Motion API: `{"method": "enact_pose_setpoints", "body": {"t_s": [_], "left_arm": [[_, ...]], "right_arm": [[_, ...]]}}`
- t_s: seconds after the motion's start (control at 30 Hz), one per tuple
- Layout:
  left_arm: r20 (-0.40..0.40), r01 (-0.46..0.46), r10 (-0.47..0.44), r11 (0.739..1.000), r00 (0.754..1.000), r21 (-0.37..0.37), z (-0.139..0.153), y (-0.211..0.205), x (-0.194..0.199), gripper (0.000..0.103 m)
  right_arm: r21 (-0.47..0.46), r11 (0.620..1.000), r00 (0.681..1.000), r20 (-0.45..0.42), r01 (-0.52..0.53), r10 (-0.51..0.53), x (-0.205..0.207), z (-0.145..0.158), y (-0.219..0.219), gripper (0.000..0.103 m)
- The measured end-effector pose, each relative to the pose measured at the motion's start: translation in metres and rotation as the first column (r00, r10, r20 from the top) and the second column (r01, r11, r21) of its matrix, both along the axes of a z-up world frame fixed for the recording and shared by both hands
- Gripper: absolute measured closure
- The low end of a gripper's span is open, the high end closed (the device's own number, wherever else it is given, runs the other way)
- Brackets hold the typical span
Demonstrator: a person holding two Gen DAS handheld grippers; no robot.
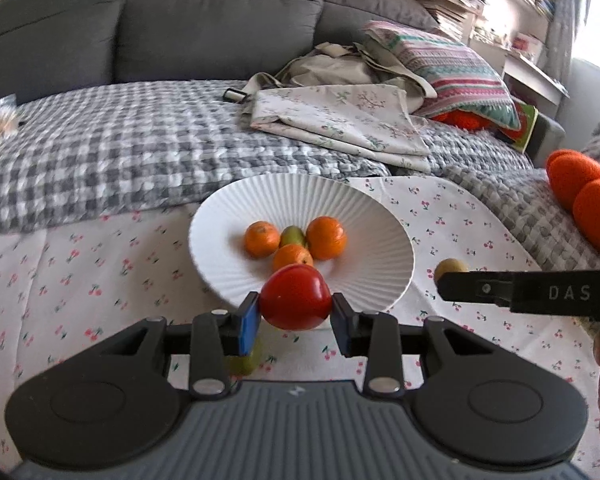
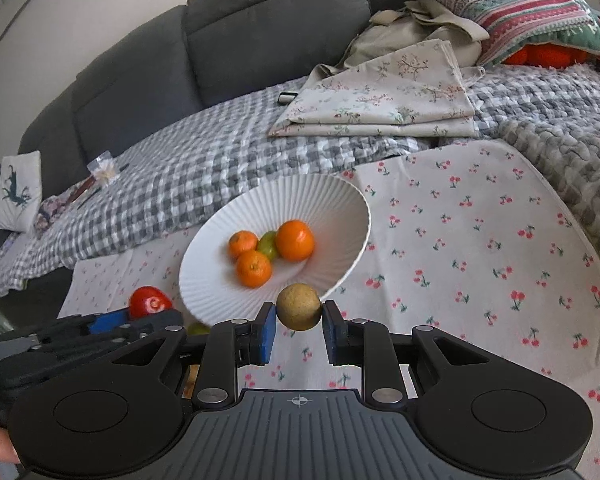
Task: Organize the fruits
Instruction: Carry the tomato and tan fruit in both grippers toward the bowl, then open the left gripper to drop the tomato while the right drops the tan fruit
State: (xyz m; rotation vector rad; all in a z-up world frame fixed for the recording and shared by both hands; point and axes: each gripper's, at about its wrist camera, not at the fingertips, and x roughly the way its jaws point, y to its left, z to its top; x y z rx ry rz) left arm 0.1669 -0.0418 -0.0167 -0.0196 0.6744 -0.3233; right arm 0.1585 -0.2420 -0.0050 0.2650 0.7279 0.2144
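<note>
A white ribbed bowl stands on a cherry-print cloth and holds three oranges and a green fruit. My left gripper is shut on a red apple, held just before the bowl's near rim. My right gripper is shut on a round brown kiwi-like fruit, held at the bowl's near right rim. Another green fruit lies on the cloth below the left gripper, mostly hidden.
The cherry-print cloth covers a grey checked blanket on a grey sofa. Folded floral fabric and a striped pillow lie behind the bowl. Orange plush balls sit at the right.
</note>
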Motion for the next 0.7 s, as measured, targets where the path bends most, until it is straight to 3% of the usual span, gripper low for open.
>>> {"method": "enact_pose_setpoints", "body": {"t_s": [0.27,0.7], "left_arm": [[0.022,0.039,-0.041,0.997,0.999,0.069,-0.010,-0.018,0.012,0.067],[0.004,-0.006,0.005,0.996,1.000,0.087,-0.026,-0.008,0.039,0.067]], "right_arm": [[-0.023,1.000,1.000,-0.004,-0.004,0.004,0.022,-0.009,0.006,0.080],[-0.066,0.997,0.999,-0.003,-0.032,0.032,0.045,-0.023,0.026,0.080]]}}
